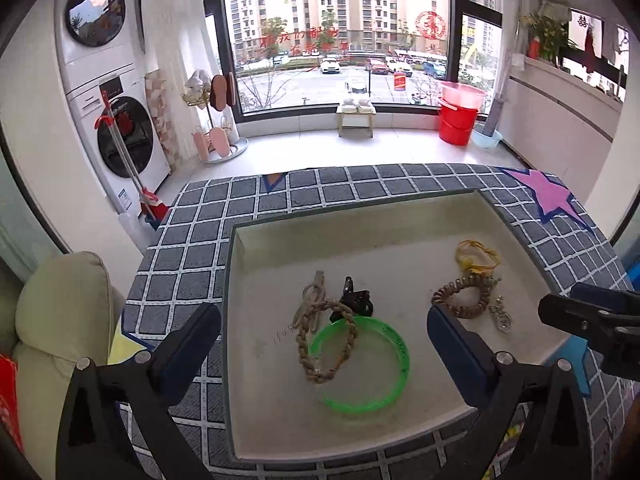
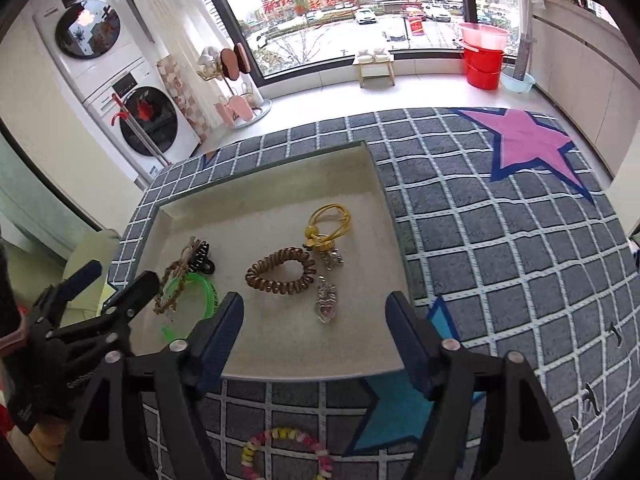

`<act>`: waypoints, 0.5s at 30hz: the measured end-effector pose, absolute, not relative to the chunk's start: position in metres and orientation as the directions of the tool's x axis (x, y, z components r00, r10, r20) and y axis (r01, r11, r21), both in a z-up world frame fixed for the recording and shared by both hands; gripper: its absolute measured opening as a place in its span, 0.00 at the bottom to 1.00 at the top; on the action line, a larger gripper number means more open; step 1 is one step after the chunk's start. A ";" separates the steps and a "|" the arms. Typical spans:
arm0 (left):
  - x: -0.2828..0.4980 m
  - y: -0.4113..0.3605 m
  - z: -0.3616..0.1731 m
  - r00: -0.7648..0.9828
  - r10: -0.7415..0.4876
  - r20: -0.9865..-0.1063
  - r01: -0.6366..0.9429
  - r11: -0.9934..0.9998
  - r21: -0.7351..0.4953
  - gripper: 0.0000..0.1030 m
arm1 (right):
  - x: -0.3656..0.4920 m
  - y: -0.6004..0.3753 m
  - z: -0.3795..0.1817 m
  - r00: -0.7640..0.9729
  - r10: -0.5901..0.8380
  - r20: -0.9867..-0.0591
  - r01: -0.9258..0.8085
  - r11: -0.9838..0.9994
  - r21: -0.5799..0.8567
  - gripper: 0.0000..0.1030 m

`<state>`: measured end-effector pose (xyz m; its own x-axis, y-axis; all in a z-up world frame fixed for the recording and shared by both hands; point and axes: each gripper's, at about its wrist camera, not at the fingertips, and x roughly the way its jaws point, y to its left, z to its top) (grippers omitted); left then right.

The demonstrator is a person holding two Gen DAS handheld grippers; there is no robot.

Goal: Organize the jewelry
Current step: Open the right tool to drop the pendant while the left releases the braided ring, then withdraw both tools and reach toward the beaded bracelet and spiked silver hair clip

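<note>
Both claws spread empty, left claw (image 1: pixel 324 344), right claw (image 2: pixel 316 332), tray (image 2: pixel 280 356) holding green bangle (image 1: pixel 360 364), coil tie (image 2: pixel 280 272)

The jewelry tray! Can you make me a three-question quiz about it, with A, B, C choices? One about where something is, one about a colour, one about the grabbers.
1. Where is the colourful bead bracelet?
A. Inside the tray
B. On the checked mat, outside the tray
C. In the red bucket

2. What colour is the bangle in the tray?
A. Green
B. Purple
C. White

3. How do the left gripper and right gripper stand?
A. Both open, holding nothing
B. Both shut on the bangle
C. Left shut, right open

Answers:
1 B: it lies on the mat in front of the tray's near edge.
2 A: it is bright, see-through green.
3 A: each has a wide gap between its fingers.
</note>
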<state>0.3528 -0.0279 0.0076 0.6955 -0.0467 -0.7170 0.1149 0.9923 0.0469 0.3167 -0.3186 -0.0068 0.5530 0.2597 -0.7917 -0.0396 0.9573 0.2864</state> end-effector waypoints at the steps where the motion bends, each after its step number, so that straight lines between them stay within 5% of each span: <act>1: 0.351 -0.028 0.009 0.698 -0.046 -0.715 0.114 0.992 0.047 1.00 | 0.315 -0.320 -0.006 0.554 0.253 -0.793 -0.032 0.958 0.284 0.74; 3: 0.346 -0.025 0.013 0.700 -0.048 -0.713 0.112 0.993 0.043 1.00 | 0.311 -0.324 -0.004 0.556 0.254 -0.791 -0.024 0.957 0.290 0.75; 5: 0.340 -0.024 0.014 0.697 -0.044 -0.716 0.111 0.993 0.047 1.00 | 0.307 -0.327 -0.002 0.561 0.258 -0.787 -0.016 0.953 0.302 0.86; 9: 0.327 -0.014 0.013 0.677 -0.042 -0.734 0.097 0.995 0.032 1.00 | 0.294 -0.333 0.004 0.606 0.251 -0.755 -0.007 0.951 0.311 0.87; 11: 0.322 -0.008 0.013 0.664 -0.059 -0.745 0.096 0.995 0.007 1.00 | 0.287 -0.335 0.008 0.623 0.239 -0.745 -0.008 0.954 0.300 1.00; 15: 0.307 -0.004 0.014 0.664 -0.056 -0.746 0.103 0.995 0.017 1.00 | 0.271 -0.337 0.017 0.671 0.234 -0.704 -0.023 0.955 0.295 1.00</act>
<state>0.3069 -0.0037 0.0145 0.6638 -0.0561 -0.7458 0.1031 0.9945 0.0169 0.2706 -0.3369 0.0173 0.6709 0.2337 -0.7038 -0.0230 0.9551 0.2952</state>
